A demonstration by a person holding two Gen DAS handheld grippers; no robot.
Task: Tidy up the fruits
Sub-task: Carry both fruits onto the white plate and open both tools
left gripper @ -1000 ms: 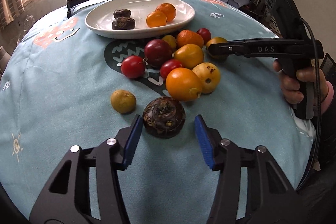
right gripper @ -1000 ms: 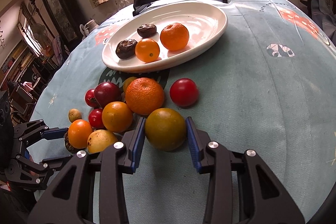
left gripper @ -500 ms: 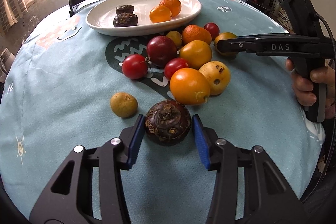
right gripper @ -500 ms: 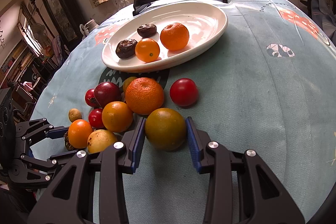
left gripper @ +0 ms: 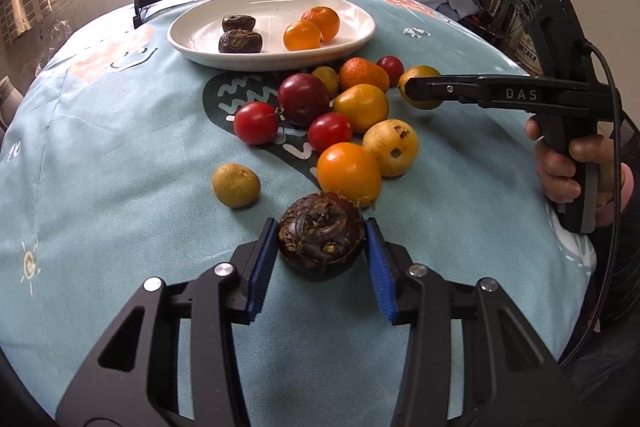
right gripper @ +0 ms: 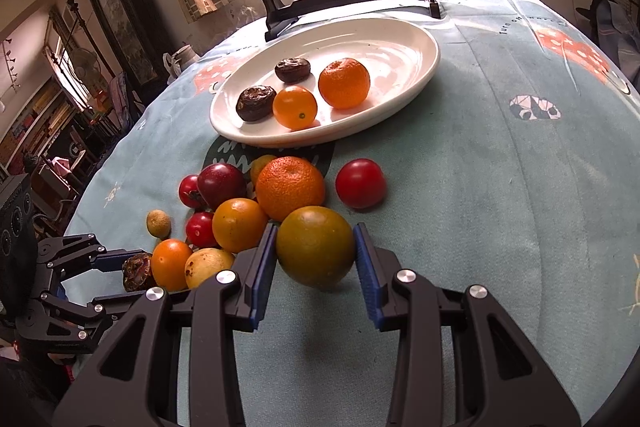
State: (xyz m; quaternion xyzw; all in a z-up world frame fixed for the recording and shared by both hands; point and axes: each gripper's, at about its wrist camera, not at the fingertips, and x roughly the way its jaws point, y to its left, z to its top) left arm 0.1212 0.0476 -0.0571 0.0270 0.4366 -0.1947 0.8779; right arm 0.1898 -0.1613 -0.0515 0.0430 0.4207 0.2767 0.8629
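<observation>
Brown chestnut [left gripper: 320, 242] clamped between left gripper [left gripper: 322, 259] jaws, greenish orange [right gripper: 315, 246] clamped between right gripper [right gripper: 316, 269] jaws, plate [right gripper: 400, 39] beyond.

The surface [right gripper: 500, 187], draped in a pale blue patterned cloth, carries a white plate [right gripper: 408, 39], a framed stand [right gripper: 344, 7] behind it, and loose fruit [right gripper: 290, 187] clustered in front.

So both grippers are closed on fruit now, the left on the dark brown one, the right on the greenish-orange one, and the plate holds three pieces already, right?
Not three: the white plate holds four pieces, two dark brown and two orange, as the right wrist view shows. The rest holds: the left gripper grips the dark brown fruit, the right gripper the greenish-orange fruit.
</observation>
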